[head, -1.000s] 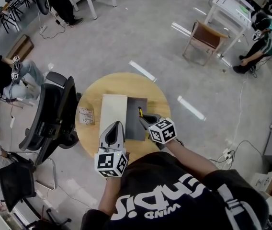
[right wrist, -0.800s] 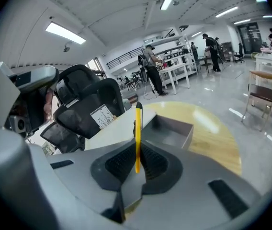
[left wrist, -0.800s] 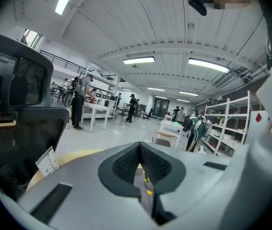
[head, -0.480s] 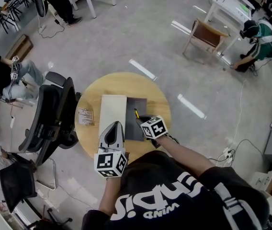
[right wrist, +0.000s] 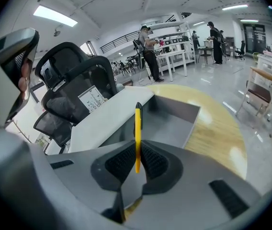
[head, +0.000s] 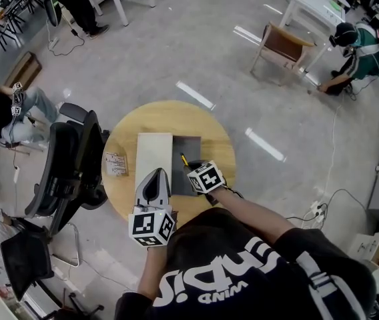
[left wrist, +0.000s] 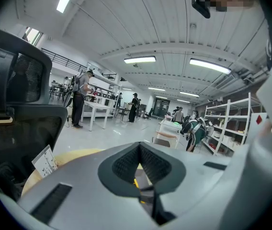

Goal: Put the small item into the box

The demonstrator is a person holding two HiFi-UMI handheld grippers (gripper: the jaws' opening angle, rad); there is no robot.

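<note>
An open box sits on the round wooden table (head: pixel 169 115), its grey tray (head: pixel 191 151) beside a white lid (head: pixel 153 155) lying flat on the left. My right gripper (head: pixel 189 168) is shut on a yellow pen (head: pixel 183 159) with a black tip. In the right gripper view the yellow pen (right wrist: pixel 137 126) stands upright between the jaws of the right gripper (right wrist: pixel 137 163), over the near part of the grey tray (right wrist: pixel 174 116). My left gripper (head: pixel 155 177) is shut with nothing in it, resting near the lid's front end; the left gripper (left wrist: pixel 140 169) shows its pads closed together.
A small printed card (head: pixel 116 163) lies on the table left of the lid. A black office chair (head: pixel 69 162) stands against the table's left side. Further off are a wooden chair (head: pixel 279 49), white tables and people at the room's edges.
My right gripper has moved left with the pen, from the tray's right edge to over the grey tray. The left gripper has stayed where it was.
</note>
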